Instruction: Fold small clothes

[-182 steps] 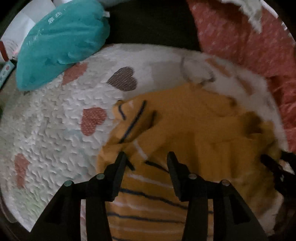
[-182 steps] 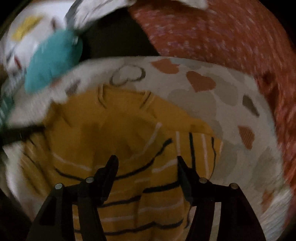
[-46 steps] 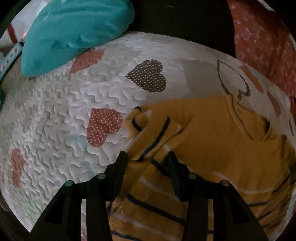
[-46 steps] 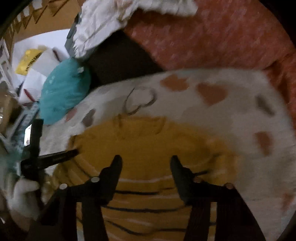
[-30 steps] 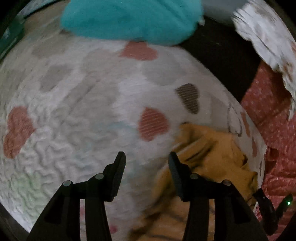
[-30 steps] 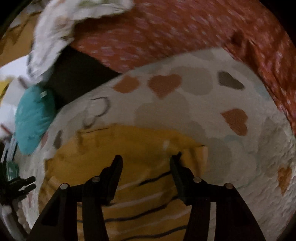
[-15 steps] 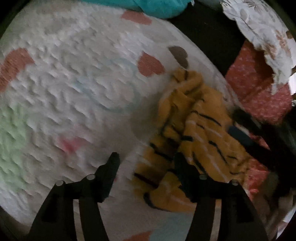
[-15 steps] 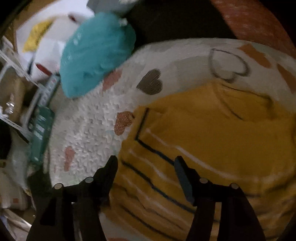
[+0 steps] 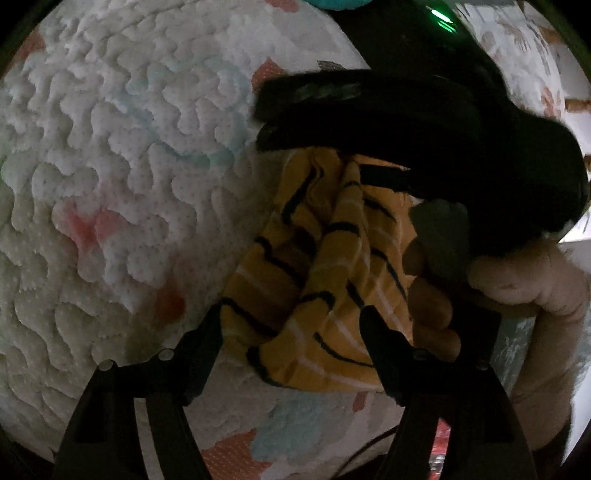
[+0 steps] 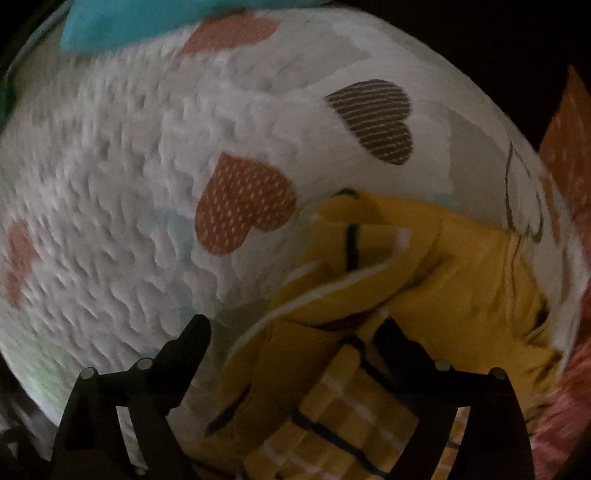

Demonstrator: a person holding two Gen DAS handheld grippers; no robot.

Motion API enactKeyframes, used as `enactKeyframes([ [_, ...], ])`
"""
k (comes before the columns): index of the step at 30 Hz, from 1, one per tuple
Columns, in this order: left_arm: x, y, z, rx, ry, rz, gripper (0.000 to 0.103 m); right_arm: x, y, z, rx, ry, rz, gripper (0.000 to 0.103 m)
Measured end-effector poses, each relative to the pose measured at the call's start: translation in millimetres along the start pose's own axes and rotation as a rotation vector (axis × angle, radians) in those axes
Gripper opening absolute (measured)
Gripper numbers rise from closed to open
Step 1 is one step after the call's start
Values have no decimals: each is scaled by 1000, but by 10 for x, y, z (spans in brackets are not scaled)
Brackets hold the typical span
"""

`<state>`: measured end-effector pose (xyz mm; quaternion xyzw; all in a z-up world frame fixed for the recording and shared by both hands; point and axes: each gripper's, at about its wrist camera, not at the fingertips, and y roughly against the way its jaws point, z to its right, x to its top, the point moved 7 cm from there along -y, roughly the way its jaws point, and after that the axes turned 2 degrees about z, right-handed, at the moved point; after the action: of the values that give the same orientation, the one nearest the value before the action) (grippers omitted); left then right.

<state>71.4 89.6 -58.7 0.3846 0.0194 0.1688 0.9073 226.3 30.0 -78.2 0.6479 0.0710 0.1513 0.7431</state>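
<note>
The garment (image 10: 461, 280) is mustard yellow with dark and white stripes; the quilt (image 10: 129, 184) is white with rust-red, grey and striped hearts.

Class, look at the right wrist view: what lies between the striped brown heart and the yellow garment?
Only bare quilt lies between the striped heart and the yellow garment; the right wrist view shows it.

- A white quilted blanket (image 10: 122, 192) with a wavy stitched texture, printed with hearts, spreads under everything.
- A teal cushion (image 10: 147, 22) lies at the blanket's far edge.
- A red speckled fabric (image 10: 569, 147) sits at the right edge.
</note>
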Motion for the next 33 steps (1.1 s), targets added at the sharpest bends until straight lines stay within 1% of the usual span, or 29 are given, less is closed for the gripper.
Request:
enactKeyframes([
  [1,-18,-13,29,26,-25,2,73,-16,-14,-24,-25,33,-9,92],
  [2,-36,-28,52,47,-40,5,67,-41,-20,-36,-50,71,-12,88],
  [3,-53,-42,74,56,-53,3,64,-62,-17,-27,-76,101,-10,77],
  [4,-75,-72,119,36,-57,-10,38,-86,8,-14,-102,118,-2,69],
  [5,-111,-116,138,41,-55,-32,8,-105,38,4,-104,123,4,56],
  [6,-143,-156,153,60,-58,-45,9,-131,104,38,-83,116,19,36],
  [8,-158,-144,219,57,-50,-25,8,-200,220,114,-50,99,46,22],
  [9,-167,-137,291,42,-47,-22,8,-239,305,180,-26,79,73,20],
  [11,-201,-104,529,-12,-55,-14,8,-293,476,342,15,27,128,19],
  [14,-303,-82,981,-66,-125,7,8,-468,724,756,69,-73,207,19],
  [16,-387,-131,1254,-97,-169,6,8,-676,873,1179,106,-174,258,18],
  [17,-470,-201,1462,-122,-204,-6,8,-792,940,1404,121,-225,281,18],
  [19,-599,-327,1728,-163,-253,-38,8,-940,1039,1752,127,-304,315,18],
  [20,-717,-441,1930,-198,-294,-74,8,-1045,1061,2006,125,-355,333,18],
  [21,-792,-511,2047,-219,-317,-97,8,-1239,1058,2298,124,-418,346,19],
  [23,-957,-664,2289,-261,-355,-142,10,-1475,976,2655,138,-503,343,19],
  [24,-1015,-715,2367,-271,-368,-160,11,-1655,867,2850,151,-558,332,19],
  [25,-1064,-770,2439,-278,-383,-178,15,-1818,730,3014,169,-612,313,20],
  [26,-1061,-804,2459,-279,-392,-181,21,-1980,576,3142,189,-664,298,22],
  [27,-1047,-821,2479,-274,-400,-175,24,-2133,436,3247,215,-720,299,26],
  [28,-1007,-827,2483,-265,-404,-168,28,-2253,382,3353,244,-768,313,32],
  [29,-941,-833,2464,-248,-405,-153,30,-2373,333,3460,293,-831,350,46],
  [30,-881,-803,2423,-235,-397,-140,30,-2439,318,3501,330,-869,380,51],
  [31,-788,-757,2345,-218,-375,-122,33,-2524,324,3562,384,-915,426,51],
  [32,-694,-762,2285,-199,-348,-107,35,-2589,339,3612,402,-945,460,51],
  [33,-602,-776,2201,-176,-316,-94,36,-2646,361,3667,392,-976,481,54],
])
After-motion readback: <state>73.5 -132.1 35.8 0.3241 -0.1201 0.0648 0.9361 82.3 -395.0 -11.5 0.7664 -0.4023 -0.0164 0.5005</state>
